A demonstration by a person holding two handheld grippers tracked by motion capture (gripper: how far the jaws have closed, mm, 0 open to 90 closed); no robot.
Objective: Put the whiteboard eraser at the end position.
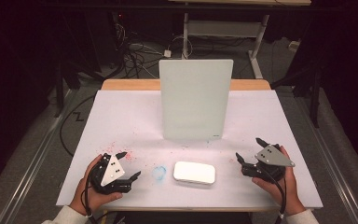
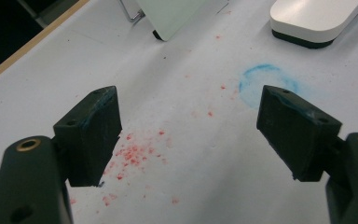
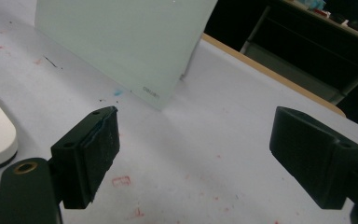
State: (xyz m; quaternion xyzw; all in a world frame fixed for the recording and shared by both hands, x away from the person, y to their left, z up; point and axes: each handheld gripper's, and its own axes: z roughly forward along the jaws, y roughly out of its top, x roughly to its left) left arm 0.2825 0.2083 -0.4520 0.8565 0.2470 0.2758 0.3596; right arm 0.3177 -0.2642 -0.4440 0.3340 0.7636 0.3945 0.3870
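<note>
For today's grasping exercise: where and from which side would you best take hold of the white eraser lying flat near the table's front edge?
Grip the white eraser across its narrow depth, on the long front and back edges, coming down from above. It lies flat, and its length probably exceeds the jaw opening. The open right tool and left tool flank it.

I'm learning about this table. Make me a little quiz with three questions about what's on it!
1. True or false: the whiteboard stands upright on the table.
2. What lies between the left gripper and the white eraser? A) a blue ring-shaped smudge B) a cup C) a pen
3. Fill in: both the left gripper and the right gripper have their jaws ____.

Key: 1. True. 2. A, the blue smudge. 3. Open, holding nothing.
</note>
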